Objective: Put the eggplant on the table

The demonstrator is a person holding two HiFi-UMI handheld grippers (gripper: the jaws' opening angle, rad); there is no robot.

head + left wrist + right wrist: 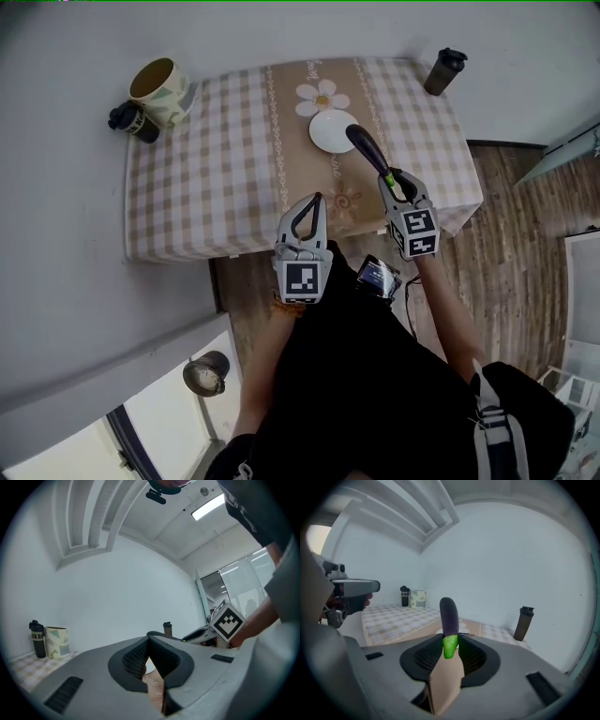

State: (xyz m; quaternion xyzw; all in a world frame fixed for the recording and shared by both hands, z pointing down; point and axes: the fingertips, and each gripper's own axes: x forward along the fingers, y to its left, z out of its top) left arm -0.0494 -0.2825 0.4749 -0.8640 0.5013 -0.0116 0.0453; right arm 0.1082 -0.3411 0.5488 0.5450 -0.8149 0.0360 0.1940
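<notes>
R gripper point(450, 638) is clamping the green stem end of the dark purple, glossy eggplant point(449, 613). Pads are pressing on both sides of the stem, and the body is sticking out fwd past the jaw tips. I'm gripping it by the stem bc that's the narrow, firm bit, and it's leaving the fat end free to go down first.

In the head view the veg's far end is lying over the small round white plate point(328, 131) just ahead of the jaws. Can't tell if it's touching; prob not down yet, so the task isn't done.

L gripper point(311, 204) is sitting beside the R one, on its left, jaw tips together w/ nothing btwn them. I'm parking it near the edge of the table w/ the checked cloth & beige flower runner point(225, 169), out of the way.

Further out, the big patterned ceramic mug point(164, 89) & black bottle point(131, 120) are standing far fwd-left. The dark shaker bottle point(442, 71) is standing far fwd-right. All are well apart from the drop zone.
</notes>
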